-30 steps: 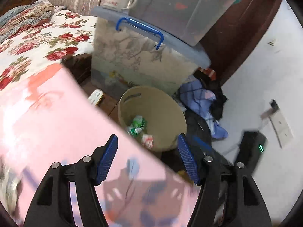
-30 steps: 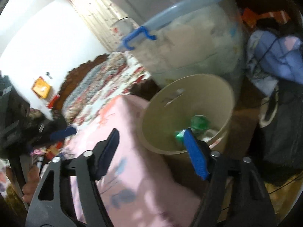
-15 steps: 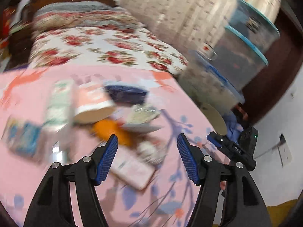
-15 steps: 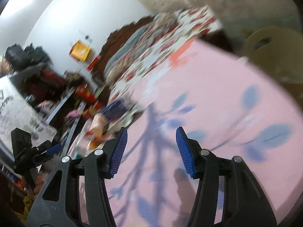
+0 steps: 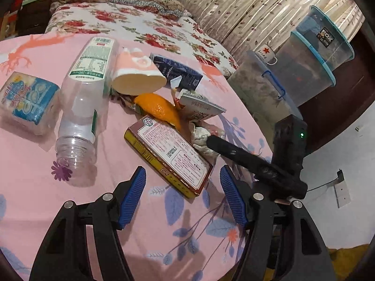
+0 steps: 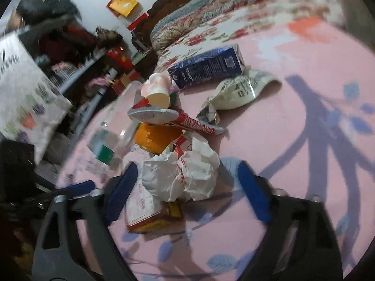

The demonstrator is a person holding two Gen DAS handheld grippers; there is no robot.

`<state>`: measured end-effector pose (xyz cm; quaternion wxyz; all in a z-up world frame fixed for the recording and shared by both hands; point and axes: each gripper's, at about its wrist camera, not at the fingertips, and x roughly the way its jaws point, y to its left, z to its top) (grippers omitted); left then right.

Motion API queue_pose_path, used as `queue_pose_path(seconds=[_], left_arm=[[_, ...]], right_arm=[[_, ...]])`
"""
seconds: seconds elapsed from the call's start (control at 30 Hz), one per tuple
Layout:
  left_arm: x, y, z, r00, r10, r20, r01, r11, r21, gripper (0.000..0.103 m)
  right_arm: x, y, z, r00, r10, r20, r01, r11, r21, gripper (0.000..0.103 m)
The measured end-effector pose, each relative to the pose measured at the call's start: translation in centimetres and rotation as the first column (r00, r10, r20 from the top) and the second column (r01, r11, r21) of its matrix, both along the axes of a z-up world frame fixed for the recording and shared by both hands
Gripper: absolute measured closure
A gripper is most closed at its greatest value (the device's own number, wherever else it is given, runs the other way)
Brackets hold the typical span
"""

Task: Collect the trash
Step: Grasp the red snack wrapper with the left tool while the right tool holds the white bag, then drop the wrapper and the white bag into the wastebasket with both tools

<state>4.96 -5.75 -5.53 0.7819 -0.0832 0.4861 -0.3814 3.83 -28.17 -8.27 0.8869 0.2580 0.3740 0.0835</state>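
We judge the job far from done: a whole heap of trash lies on the pink table (image 5: 35,210), and neither tool holds anything yet.

Nearest us, the left tool (image 5: 181,196) hangs released over the cloth, its jaws apart and empty, with the corner of a brown-and-yellow carton (image 5: 167,155) just ahead of them. The right tool (image 6: 185,192) is also released, and a crumpled white paper wad (image 6: 182,173) sits between its jaws (the pads do not seem to press on it, though the picture is blurred).

Beyond the carton lie a piece of orange peel (image 5: 159,109), a clear plastic bottle (image 5: 84,98) on its side with no cap, and a wrapped tissue pack (image 5: 25,100) at the left. Further back are a tipped paper cup (image 5: 137,76), a torn snack wrapper (image 5: 201,105) and a dark blue drink box (image 5: 175,70).

All of that is left to collect; no bin shows in either view.
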Motion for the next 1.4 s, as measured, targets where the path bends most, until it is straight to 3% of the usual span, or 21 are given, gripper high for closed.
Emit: queue_pose_path(seconds=[0.1, 0.27, 0.4, 0.5, 0.63, 0.83, 0.97, 1.0, 1.07, 1.1, 1.13, 1.23, 1.4], left_arm=[[0.4, -1.1, 1.3, 0.998, -0.012, 0.067, 0.010, 0.999, 0.035, 0.041], [1.2, -5.2, 3.2, 0.969, -0.105, 0.223, 0.073, 0.986, 0.150, 0.040], [2.5, -9.2, 2.9, 0.934, -0.191, 0.303, 0.115, 0.961, 0.252, 0.028], [3.2, -11.4, 1.6, 0.922, -0.252, 0.294, 0.145, 0.929, 0.341, 0.028], [3.1, -12.6, 0.9, 0.914, -0.301, 0.272, 0.190, 0.910, 0.369, 0.026], [3.5, -14.5, -0.7, 0.927, -0.317, 0.202, 0.217, 0.890, 0.401, 0.026], [4.4, -16.6, -1.8, 0.919, -0.352, 0.177, 0.239, 0.855, 0.460, 0.026], [4.8, -17.3, -2.2, 0.918, -0.361, 0.163, 0.248, 0.845, 0.473, 0.028], [5.2, -18.3, -2.9, 0.912, -0.394, 0.119, 0.287, 0.815, 0.503, 0.057], [5.3, -18.6, -3.4, 0.909, -0.406, 0.092, 0.305, 0.799, 0.518, 0.097], [5.2, -18.8, -3.9, 0.909, -0.412, 0.064, 0.316, 0.781, 0.539, 0.102], [3.8, -18.5, -3.3, 0.892, -0.438, 0.110, 0.309, 0.771, 0.556, 0.103], [1.8, -16.3, -0.1, 0.904, -0.409, 0.128, 0.309, 0.828, 0.468, 0.103]], right_arm=[[-1.3, -0.2, 0.6, 1.000, 0.002, 0.021, -0.001, 1.000, -0.024, 0.060], [-6.4, -2.8, 0.9, 0.997, -0.061, 0.052, 0.064, 0.997, -0.047, 0.061], [-9.7, -5.4, 0.6, 0.987, -0.151, 0.051, 0.153, 0.988, -0.036, 0.061], [-10.7, -6.9, 0.4, 0.981, -0.191, 0.045, 0.191, 0.982, 0.000, 0.061], [-11.2, -7.7, 0.2, 0.978, -0.204, 0.045, 0.202, 0.978, 0.042, 0.061], [-10.8, -8.0, -0.8, 0.977, -0.209, 0.041, 0.204, 0.974, 0.100, 0.061], [-10.9, -8.4, -1.2, 0.977, -0.209, 0.043, 0.201, 0.968, 0.151, 0.060], [-10.9, -8.5, -1.4, 0.976, -0.211, 0.044, 0.201, 0.965, 0.166, 0.060], [-11.0, -8.8, -1.7, 0.975, -0.216, 0.045, 0.203, 0.959, 0.196, 0.060], [-11.1, -9.0, -1.8, 0.975, -0.219, 0.045, 0.205, 0.956, 0.211, 0.060], [-11.1, -9.1, -2.0, 0.974, -0.221, 0.045, 0.206, 0.954, 0.220, 0.060], [-11.1, -9.5, -2.2, 0.973, -0.225, 0.042, 0.208, 0.946, 0.249, 0.060], [-11.5, -10.1, -1.5, 0.971, -0.230, 0.068, 0.209, 0.949, 0.234, 0.060]])
